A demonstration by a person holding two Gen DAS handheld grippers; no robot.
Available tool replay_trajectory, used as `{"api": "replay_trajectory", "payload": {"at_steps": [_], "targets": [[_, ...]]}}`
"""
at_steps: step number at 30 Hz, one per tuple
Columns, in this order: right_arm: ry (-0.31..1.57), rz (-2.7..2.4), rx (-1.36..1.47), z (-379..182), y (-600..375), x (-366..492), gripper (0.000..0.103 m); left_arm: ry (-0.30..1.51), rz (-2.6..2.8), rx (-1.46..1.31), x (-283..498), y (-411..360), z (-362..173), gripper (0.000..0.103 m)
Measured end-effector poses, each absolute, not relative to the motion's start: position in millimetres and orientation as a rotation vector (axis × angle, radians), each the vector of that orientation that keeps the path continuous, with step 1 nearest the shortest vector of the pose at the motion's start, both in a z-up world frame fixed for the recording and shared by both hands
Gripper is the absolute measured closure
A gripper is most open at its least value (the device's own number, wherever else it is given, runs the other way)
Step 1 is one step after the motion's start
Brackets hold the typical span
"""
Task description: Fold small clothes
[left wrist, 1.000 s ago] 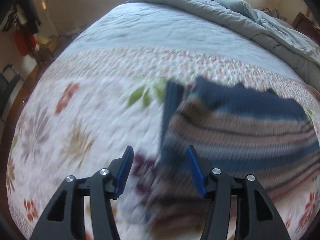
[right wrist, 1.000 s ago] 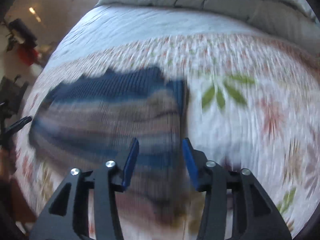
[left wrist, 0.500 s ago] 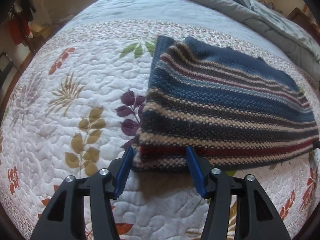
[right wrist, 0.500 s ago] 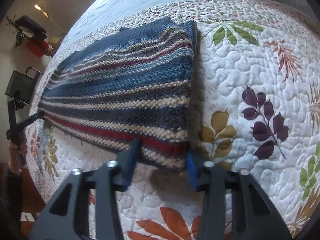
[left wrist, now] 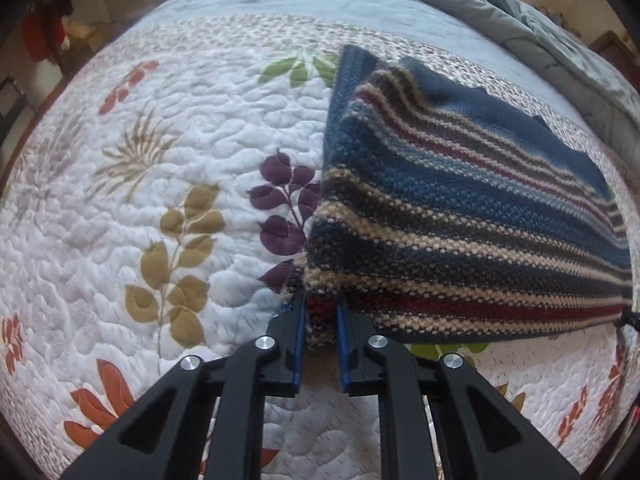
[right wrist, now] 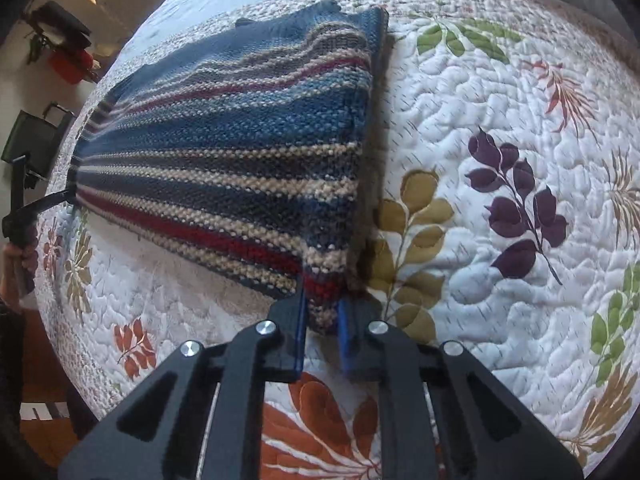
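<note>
Both grippers have closed since before, left gripper [left wrist: 321,312] and right gripper [right wrist: 322,312]. Each one now pinches a near corner of the sweater [left wrist: 460,216] on the quilt [left wrist: 140,168].

Bed: we see a bed [left wrist: 280,0] filling both views, spread with a white quilt [left wrist: 200,128] printed with purple, tan, green and orange leaves.
Sweater: we find a striped knit sweater [left wrist: 460,216] lying flat on the quilt, from the centre out to 3 o'clock in the left wrist view.
Comforter: we note a grey comforter [left wrist: 540,28] bunched at 1 o'clock along the far edge.
</note>
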State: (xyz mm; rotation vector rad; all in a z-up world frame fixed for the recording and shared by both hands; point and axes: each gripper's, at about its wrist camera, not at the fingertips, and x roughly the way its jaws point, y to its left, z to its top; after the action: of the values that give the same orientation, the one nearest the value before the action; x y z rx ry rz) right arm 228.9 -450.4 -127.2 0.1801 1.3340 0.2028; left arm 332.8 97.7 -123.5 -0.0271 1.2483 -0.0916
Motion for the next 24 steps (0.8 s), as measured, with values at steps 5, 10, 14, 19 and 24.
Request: {"api": "replay_trajectory", "payload": {"at_steps": [5, 10, 14, 19, 24], "targets": [[1.330, 0.201, 0.191, -108.4, -452.6, 225.8, 0.060, 1.262, -0.116, -0.037, 328.2, 99.3, -107.1, 0.037], [1.269, 0.195, 0.320, -88.9, -471.2, 234.1, 0.034, 1.257, -0.135, -0.106, 347.7, 107.0, -96.3, 0.021], [1.309, 0.190, 0.440, -107.9, -484.9, 254.1, 0.034, 1.355, -0.152, -0.163, 371.8, 105.0, -118.5, 0.021], [1.356, 0.237, 0.517, -137.2, -482.4, 269.4, 0.035, 1.391, -0.251, -0.191, 383.2, 89.0, -136.4, 0.014], [1.333, 0.295, 0.535, -147.6, -463.3, 274.2, 0.050, 1.395, -0.256, -0.175, 387.6, 76.7, -139.0, 0.017]]}}
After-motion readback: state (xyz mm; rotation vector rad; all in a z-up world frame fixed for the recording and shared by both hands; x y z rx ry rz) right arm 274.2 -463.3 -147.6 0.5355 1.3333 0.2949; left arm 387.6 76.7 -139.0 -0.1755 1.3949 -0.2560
